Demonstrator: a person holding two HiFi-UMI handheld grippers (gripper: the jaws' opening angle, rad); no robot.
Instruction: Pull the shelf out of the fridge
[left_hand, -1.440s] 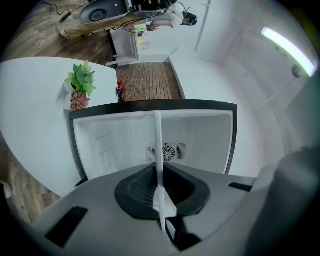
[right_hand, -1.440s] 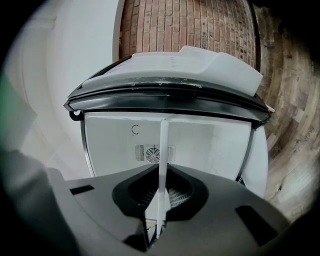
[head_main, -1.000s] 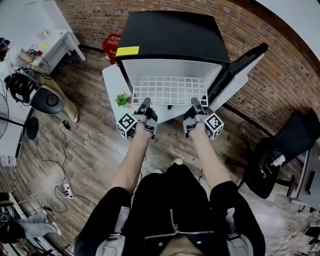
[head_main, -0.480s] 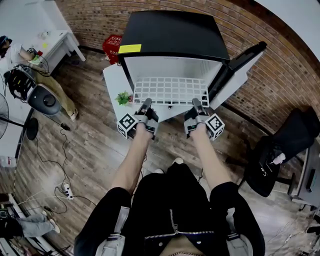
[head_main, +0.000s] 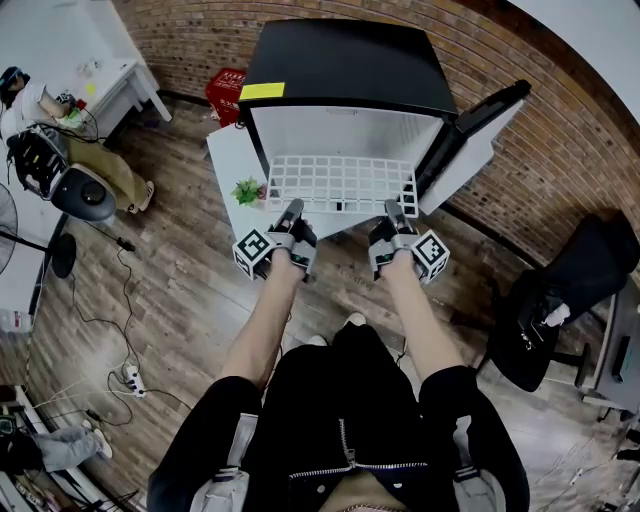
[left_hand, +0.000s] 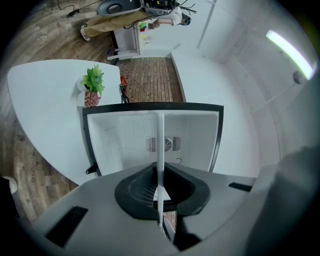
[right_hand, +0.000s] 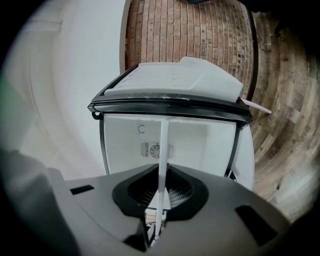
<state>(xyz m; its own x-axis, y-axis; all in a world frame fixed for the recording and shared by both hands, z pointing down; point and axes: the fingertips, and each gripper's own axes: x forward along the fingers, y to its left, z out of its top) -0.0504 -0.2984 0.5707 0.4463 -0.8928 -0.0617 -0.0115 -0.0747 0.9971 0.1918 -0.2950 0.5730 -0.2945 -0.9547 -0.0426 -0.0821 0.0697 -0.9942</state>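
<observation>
A white wire shelf (head_main: 342, 184) sticks out of the open black mini fridge (head_main: 350, 70), seen from above in the head view. My left gripper (head_main: 291, 210) is shut on the shelf's front edge at its left end. My right gripper (head_main: 393, 209) is shut on the same edge at its right end. In the left gripper view the shelf (left_hand: 160, 150) shows edge-on as a thin white bar running from between the jaws into the white fridge cavity (left_hand: 125, 140). The right gripper view shows the same edge-on shelf (right_hand: 162, 160) pinched between the jaws.
The fridge door (head_main: 470, 140) stands swung open at the right. A white round table (head_main: 228, 165) with a small potted plant (head_main: 246, 193) sits left of the fridge. A red crate (head_main: 222, 90) and brick wall lie behind; a black chair (head_main: 560, 300) stands at the right.
The shelf has come slightly further out of the fridge. Both grippers keep their hold on its front edge.
</observation>
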